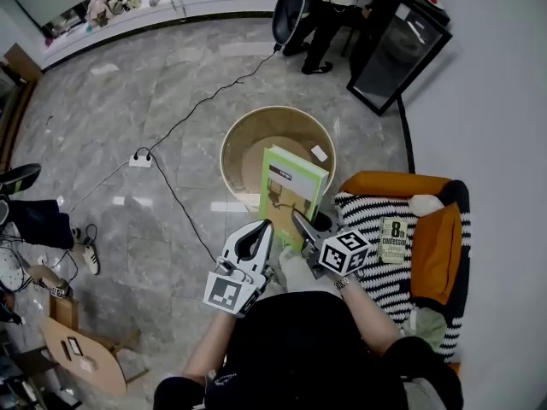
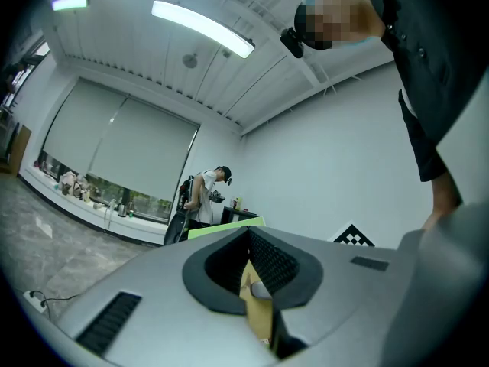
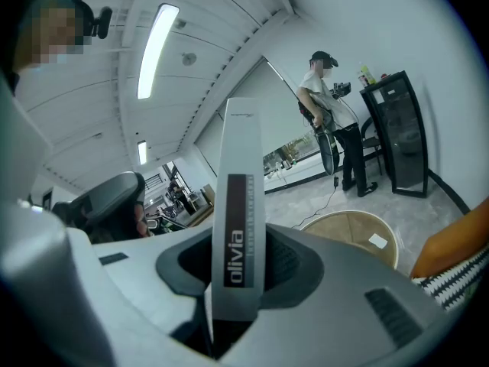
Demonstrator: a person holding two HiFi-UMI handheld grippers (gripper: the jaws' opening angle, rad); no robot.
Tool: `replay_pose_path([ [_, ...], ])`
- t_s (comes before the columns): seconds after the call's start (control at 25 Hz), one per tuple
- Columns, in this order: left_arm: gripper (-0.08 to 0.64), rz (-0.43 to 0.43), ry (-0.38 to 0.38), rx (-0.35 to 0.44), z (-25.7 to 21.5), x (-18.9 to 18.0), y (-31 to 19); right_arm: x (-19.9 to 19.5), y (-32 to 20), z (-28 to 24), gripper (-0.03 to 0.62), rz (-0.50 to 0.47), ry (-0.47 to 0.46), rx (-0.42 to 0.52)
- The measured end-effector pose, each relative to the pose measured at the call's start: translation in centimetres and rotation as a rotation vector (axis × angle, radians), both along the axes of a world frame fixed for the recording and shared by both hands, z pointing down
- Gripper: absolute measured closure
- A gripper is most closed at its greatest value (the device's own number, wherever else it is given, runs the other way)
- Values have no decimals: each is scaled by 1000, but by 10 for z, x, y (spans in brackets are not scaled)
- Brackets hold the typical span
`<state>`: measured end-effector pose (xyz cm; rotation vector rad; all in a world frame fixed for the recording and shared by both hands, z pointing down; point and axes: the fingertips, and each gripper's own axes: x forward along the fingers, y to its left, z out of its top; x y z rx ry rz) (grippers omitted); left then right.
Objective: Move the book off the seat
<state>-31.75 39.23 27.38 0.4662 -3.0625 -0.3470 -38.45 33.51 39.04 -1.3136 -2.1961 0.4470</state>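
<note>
As both clamp the green book (image 1: 295, 184), left gripper (image 2: 258, 285) on edge, right gripper (image 3: 238, 274) on spine.

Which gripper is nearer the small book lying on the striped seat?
Right. The right gripper, clamping the green book by its spine, sits just left of the small book; the left gripper is farther left, beyond the green book.

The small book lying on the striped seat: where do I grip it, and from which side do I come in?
I'd take the small book by its left long edge, coming from the open side by the round table. It lies flat, cover up, on the striped seat; the orange cushion lies close to its right edge.
</note>
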Motion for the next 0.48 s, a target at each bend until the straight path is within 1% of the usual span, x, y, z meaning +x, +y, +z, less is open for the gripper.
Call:
replay_pose_path([
  [0.16,549,-32,2,1,1,-25,15,-25,19,4,457,-34,7,-1],
  [0.28,549,-46,-2,-14,2,-46,19,-48,28,8,457,-57,11,-2],
  [0.48,549,-80,23,-42,10,-77,25,-90,38,11,457,-84,22,-16],
])
